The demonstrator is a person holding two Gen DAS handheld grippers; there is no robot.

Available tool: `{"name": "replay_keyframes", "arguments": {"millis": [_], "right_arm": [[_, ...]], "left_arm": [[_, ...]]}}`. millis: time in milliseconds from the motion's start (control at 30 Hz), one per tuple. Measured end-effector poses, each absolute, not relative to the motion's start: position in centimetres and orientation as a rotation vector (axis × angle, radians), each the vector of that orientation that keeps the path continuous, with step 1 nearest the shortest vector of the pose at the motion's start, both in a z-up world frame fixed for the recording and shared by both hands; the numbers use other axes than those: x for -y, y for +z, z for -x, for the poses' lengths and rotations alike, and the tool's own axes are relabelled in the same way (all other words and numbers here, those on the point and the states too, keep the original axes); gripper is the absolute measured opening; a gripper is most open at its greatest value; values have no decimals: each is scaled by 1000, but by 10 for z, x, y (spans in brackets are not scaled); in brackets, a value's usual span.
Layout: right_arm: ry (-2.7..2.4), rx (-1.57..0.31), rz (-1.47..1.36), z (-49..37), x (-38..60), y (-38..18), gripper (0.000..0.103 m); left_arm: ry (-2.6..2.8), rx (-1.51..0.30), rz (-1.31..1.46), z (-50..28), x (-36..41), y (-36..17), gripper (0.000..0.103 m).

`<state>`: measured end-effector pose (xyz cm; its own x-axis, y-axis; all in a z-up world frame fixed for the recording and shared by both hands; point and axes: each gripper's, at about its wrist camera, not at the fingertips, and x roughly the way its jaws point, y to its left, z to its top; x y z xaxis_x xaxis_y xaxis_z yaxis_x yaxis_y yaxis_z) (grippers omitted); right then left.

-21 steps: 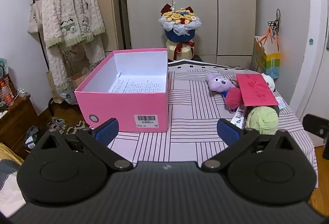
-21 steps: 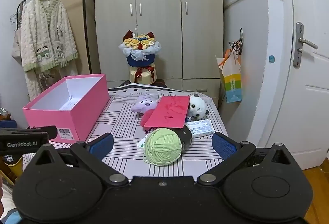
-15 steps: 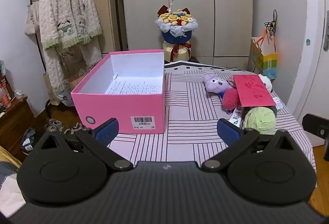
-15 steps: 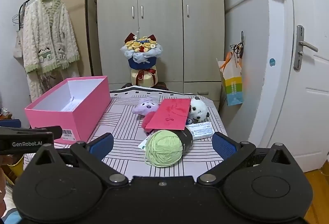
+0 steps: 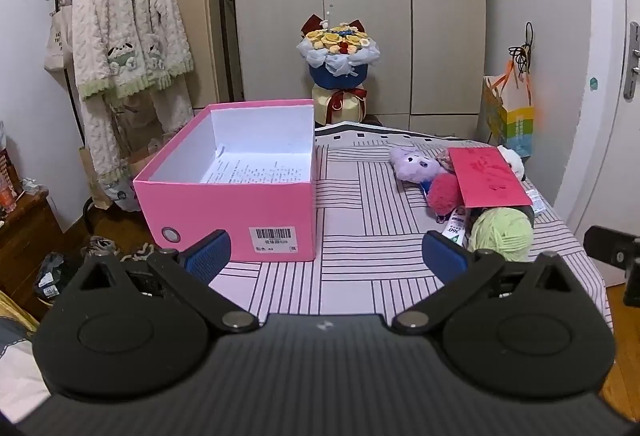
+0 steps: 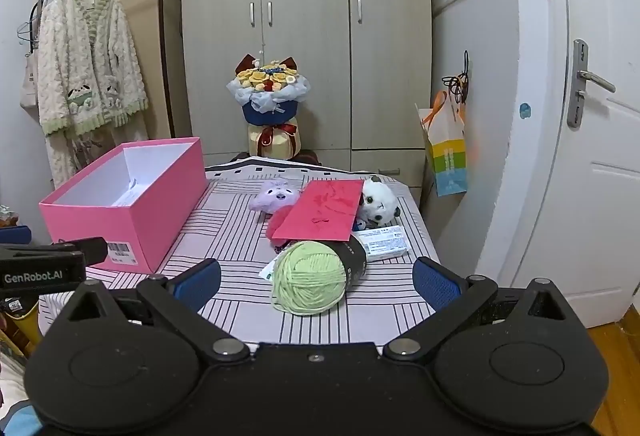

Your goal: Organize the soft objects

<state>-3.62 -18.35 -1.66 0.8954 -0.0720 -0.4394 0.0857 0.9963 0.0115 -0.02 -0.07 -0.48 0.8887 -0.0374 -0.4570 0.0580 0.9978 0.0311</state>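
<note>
Pink box (image 5: 240,212), green yarn (image 6: 310,278)

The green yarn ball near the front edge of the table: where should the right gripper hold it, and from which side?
Grip the green yarn ball across its round middle, coming from the front, where nothing blocks it. Its dark label band and the red envelope crowd its far side. The right gripper, jaws open, already faces it.

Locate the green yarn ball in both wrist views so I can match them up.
Left wrist: green yarn ball sits lower right, just beyond the hand-held gripper's right finger.
Right wrist: it sits low centre, between the open fingers but beyond them.
Shared landmark: the red envelope lying just behind the ball, over the plush toys.
</note>
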Motion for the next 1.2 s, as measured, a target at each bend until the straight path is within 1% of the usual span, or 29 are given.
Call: {"name": "replay_keyframes", "arguments": {"millis": [800,1200], "right_arm": [[-75,-483,1,30,176,-22,103],[-117,-475,37,28,176,-27,103]], "left_arm": [[-67,-498,-50,-1,-1,-13,103],[-79,-431,-16,3,-6,-18,103]]}}
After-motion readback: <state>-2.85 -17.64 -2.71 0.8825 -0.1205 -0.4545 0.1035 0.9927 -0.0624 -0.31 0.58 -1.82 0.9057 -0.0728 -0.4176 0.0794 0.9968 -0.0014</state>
